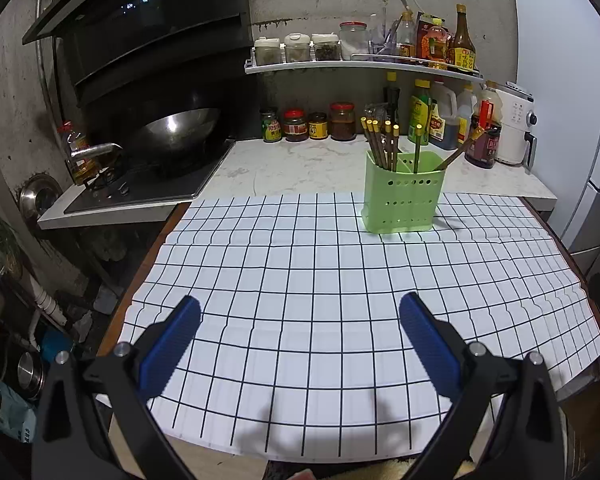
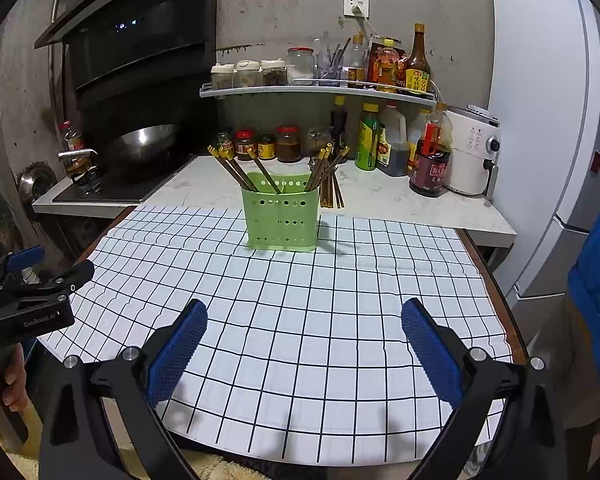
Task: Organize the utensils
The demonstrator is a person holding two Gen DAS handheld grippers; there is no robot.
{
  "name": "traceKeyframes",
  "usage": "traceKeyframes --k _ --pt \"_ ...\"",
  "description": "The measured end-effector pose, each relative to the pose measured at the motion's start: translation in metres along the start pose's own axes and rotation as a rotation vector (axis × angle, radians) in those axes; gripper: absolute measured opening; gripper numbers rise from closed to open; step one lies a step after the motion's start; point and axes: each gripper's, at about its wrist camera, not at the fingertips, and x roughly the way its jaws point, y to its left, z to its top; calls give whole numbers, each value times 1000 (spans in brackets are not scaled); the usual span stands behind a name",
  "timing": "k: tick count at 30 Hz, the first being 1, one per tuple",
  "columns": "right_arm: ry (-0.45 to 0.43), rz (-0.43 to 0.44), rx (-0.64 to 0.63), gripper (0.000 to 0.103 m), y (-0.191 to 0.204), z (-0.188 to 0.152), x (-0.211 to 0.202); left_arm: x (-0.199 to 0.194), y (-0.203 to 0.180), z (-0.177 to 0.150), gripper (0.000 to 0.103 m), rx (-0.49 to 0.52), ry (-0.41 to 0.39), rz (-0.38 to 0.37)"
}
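A light green perforated utensil holder [image 1: 402, 194] stands upright at the far side of the white checked cloth [image 1: 320, 300]. Several brown chopsticks with gold ends [image 1: 380, 142] stick out of it. In the right wrist view the same holder [image 2: 282, 216] carries chopsticks [image 2: 236, 170] fanned to the left and right. My left gripper [image 1: 300, 318] hovers open over the near part of the cloth, holding nothing. My right gripper [image 2: 304, 322] is open too and holds nothing. The left gripper's body [image 2: 32, 296] shows at the left edge of the right wrist view, held by a hand.
Behind the table runs a marble counter [image 1: 300, 160] with sauce jars, oil bottles and a white appliance [image 1: 514, 124]. A wok [image 1: 172, 132] sits on the black stove at the left. A shelf of spice jars [image 1: 340, 62] hangs above. A white fridge [image 2: 548, 120] stands at the right.
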Motion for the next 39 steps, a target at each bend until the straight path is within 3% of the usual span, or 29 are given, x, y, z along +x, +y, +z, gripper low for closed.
traceKeyframes --k 39 --pt "14 10 -5 97 2 -3 7 5 2 -6 97 -12 15 5"
